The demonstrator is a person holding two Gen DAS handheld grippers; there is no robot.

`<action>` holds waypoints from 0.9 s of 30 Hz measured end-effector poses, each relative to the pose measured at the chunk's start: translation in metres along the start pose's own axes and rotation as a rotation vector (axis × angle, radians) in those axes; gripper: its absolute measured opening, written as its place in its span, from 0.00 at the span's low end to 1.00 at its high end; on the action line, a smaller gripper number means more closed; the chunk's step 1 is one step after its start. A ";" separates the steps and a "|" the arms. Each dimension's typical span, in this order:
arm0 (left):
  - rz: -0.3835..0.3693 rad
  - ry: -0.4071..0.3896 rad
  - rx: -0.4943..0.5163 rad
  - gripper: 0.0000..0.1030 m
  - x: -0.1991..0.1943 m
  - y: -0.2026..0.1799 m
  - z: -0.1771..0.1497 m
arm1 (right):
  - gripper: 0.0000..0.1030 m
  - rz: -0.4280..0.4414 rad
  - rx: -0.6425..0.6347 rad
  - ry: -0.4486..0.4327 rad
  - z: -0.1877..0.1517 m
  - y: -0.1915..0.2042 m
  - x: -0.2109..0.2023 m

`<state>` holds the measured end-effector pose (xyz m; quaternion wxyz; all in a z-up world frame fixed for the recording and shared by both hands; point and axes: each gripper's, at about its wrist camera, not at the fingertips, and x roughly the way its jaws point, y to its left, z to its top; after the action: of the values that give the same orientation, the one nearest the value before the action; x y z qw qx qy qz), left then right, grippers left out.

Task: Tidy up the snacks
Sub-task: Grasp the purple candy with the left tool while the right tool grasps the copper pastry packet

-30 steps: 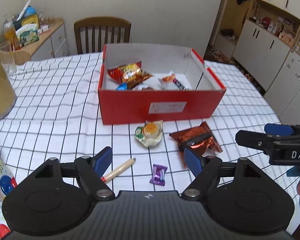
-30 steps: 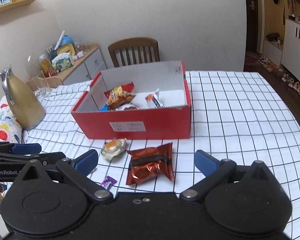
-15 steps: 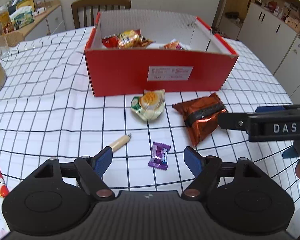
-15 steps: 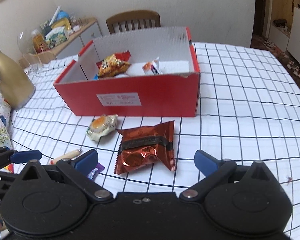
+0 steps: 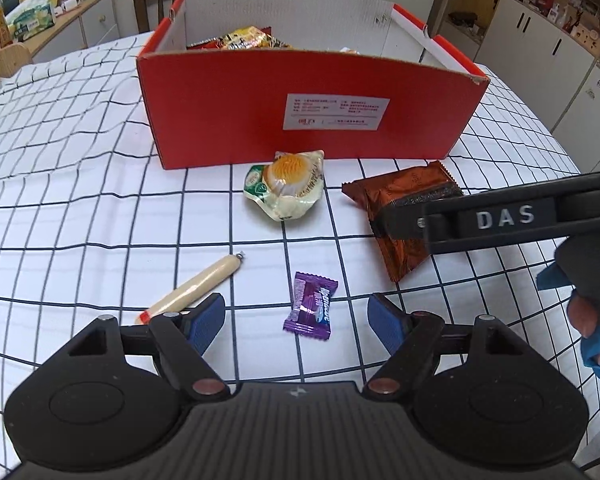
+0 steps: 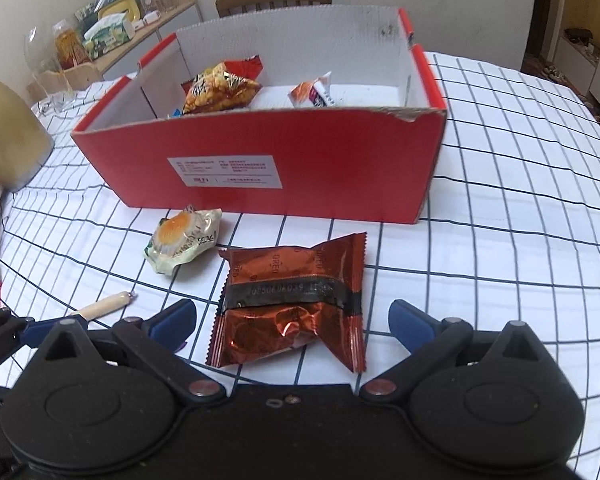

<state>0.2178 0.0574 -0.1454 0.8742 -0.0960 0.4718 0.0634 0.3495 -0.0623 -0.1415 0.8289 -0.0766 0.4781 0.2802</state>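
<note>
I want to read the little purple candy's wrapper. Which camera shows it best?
The left wrist view: the purple candy lies whole and unblocked on the checked tablecloth, between the open left gripper fingers. In the right wrist view it is almost wholly hidden behind the right gripper; only a sliver may peek out.

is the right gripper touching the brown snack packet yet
Apart. The right wrist view shows the brown snack packet lying between the open right gripper fingers, with white tablecloth visible on both sides.

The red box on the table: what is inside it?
Inside the red box lie a yellow-red snack bag and a small orange-white packet. A bit of something blue shows too. The front wall hides the lower part.
</note>
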 end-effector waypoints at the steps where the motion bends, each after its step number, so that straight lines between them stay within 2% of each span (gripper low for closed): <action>1: -0.002 0.002 0.001 0.76 0.002 0.000 0.000 | 1.00 0.001 -0.007 0.006 0.001 0.001 0.003; 8: -0.018 0.002 0.034 0.75 0.007 -0.006 0.001 | 0.99 0.002 -0.031 0.039 0.006 0.002 0.020; 10: -0.023 0.003 0.058 0.65 0.008 -0.009 0.001 | 0.99 0.005 -0.030 0.046 0.008 0.002 0.023; 13: -0.008 0.004 0.094 0.59 0.009 -0.013 0.002 | 0.97 0.010 -0.042 0.056 0.007 0.003 0.026; 15: -0.010 0.006 0.112 0.47 0.009 -0.015 0.002 | 0.96 0.007 -0.052 0.061 0.006 0.004 0.028; 19: -0.003 0.023 0.135 0.33 0.012 -0.018 0.001 | 0.90 0.015 -0.044 0.069 0.006 0.002 0.028; 24: -0.010 0.035 0.118 0.26 0.014 -0.017 0.003 | 0.84 0.032 -0.047 0.070 0.005 0.003 0.026; 27: -0.020 0.036 0.105 0.25 0.015 -0.015 0.005 | 0.80 0.031 -0.055 0.064 0.005 0.004 0.025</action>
<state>0.2330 0.0442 -0.1533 0.8700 -0.0557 0.4891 0.0283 0.3608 -0.0474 -0.1592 0.8062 -0.1007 0.4978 0.3036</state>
